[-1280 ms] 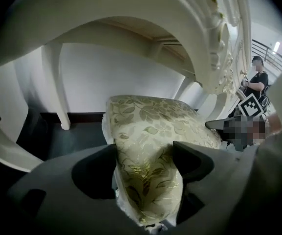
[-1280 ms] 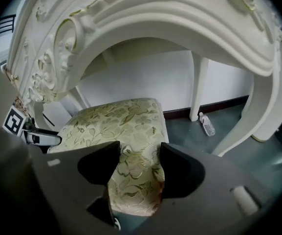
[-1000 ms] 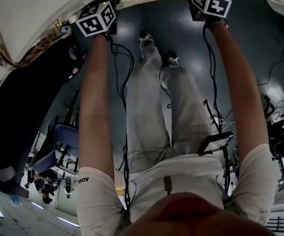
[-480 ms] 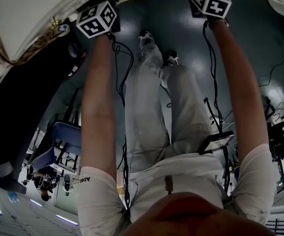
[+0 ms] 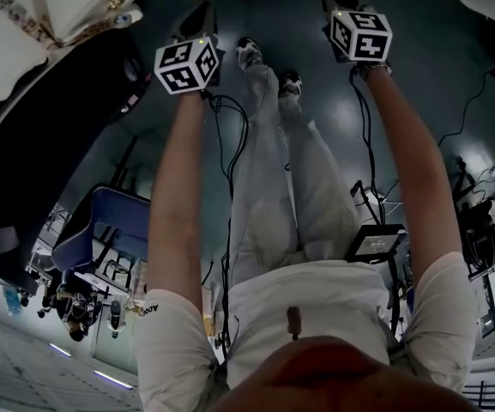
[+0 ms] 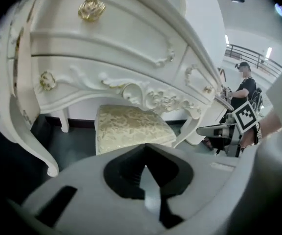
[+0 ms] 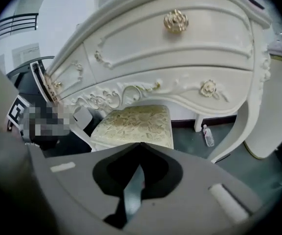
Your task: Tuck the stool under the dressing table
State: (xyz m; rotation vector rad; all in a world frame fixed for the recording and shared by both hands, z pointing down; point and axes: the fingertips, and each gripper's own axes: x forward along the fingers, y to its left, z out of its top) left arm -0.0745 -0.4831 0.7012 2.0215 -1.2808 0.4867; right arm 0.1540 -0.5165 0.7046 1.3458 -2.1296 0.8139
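Stool [image 6: 131, 126] sits under dressing table [image 6: 106, 48]. Left gripper [image 6: 145, 166] and right gripper [image 7: 138, 173] just closed fully, both empty. Risk: an off-centre re-nudge skews stool into a table leg

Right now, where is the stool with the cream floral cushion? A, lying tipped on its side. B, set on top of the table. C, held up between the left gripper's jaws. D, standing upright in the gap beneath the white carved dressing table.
D: both gripper views show the stool upright on the floor, below the carved front edge of the dressing table and between its legs.
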